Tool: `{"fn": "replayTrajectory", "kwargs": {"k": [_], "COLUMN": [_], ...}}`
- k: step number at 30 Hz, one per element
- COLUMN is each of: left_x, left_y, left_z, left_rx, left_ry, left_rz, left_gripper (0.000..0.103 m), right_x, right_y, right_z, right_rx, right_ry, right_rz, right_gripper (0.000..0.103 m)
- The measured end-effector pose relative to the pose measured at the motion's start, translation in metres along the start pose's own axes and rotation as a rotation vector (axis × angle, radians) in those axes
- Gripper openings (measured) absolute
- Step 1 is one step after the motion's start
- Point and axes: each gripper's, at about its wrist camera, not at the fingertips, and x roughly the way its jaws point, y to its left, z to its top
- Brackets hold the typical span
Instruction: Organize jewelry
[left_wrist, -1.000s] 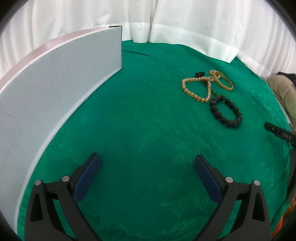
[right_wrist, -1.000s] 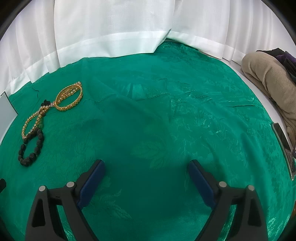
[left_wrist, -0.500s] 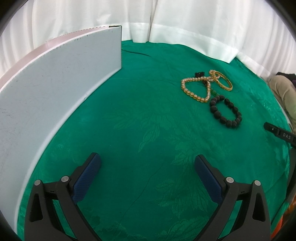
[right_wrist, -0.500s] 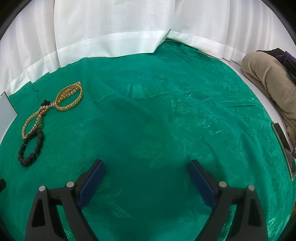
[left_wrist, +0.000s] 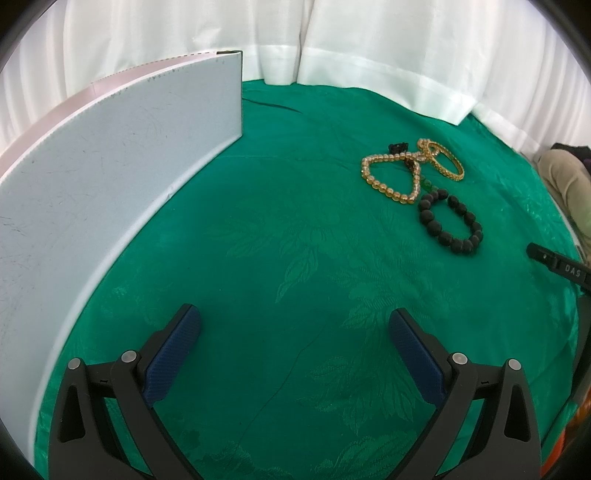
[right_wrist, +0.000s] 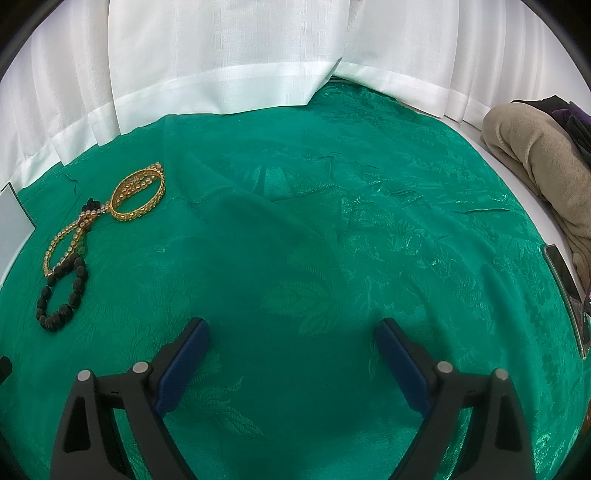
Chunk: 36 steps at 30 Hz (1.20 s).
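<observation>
Both tools gape over green cloth (left_wrist: 295, 229) (jewelry (left_wrist: 421, 184) untouched).

Very little differs from a second ago. In the left wrist view, the black bead bracelet (left_wrist: 450, 220) and the amber bead strand (left_wrist: 391, 177) sit a touch higher and further left in the picture than before, and the white panel (left_wrist: 110, 177) shows the same slight shift, so the left gripper (left_wrist: 295, 332) has eased a little. Its spread is unchanged. In the right wrist view nothing moves: the gold bangle (right_wrist: 138, 192) lies where it lay, and the right gripper (right_wrist: 291, 343) holds its place.
</observation>
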Motion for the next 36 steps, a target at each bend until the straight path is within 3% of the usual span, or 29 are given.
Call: {"fn": "replayTrajectory", "kwargs": {"k": [12, 14, 17, 22, 26, 31, 36], "left_x": [-0.003, -0.01, -0.036, -0.048, -0.017, 0.048, 0.102], "left_y": [-0.003, -0.005, -0.014, -0.055, -0.088, -0.112, -0.113], "left_z": [0.002, 0.009, 0.032, 0.08, 0.106, 0.133, 0.14], "left_rx": [0.009, 0.009, 0.019, 0.188, 0.334, 0.388, 0.387], "left_ry": [0.032, 0.068, 0.052, 0.044, 0.034, 0.062, 0.127], "left_rz": [0.002, -0.057, -0.124, -0.163, -0.143, -0.105, -0.081], "left_gripper": [0.101, 0.101, 0.101, 0.101, 0.101, 0.1, 0.091], "right_x": [0.0, 0.0, 0.0, 0.0, 0.0, 0.0, -0.001], "right_y": [0.0, 0.0, 0.0, 0.0, 0.0, 0.0, 0.001], "right_z": [0.001, 0.001, 0.001, 0.001, 0.001, 0.001, 0.0], "right_rx": [0.0, 0.0, 0.0, -0.001, -0.001, 0.0, 0.0], "right_ry": [0.0, -0.001, -0.001, -0.001, -0.001, -0.001, -0.001], "right_rz": [0.0, 0.0, 0.0, 0.0, 0.0, 0.0, 0.0], "right_gripper": [0.094, 0.094, 0.094, 0.094, 0.094, 0.094, 0.094]}}
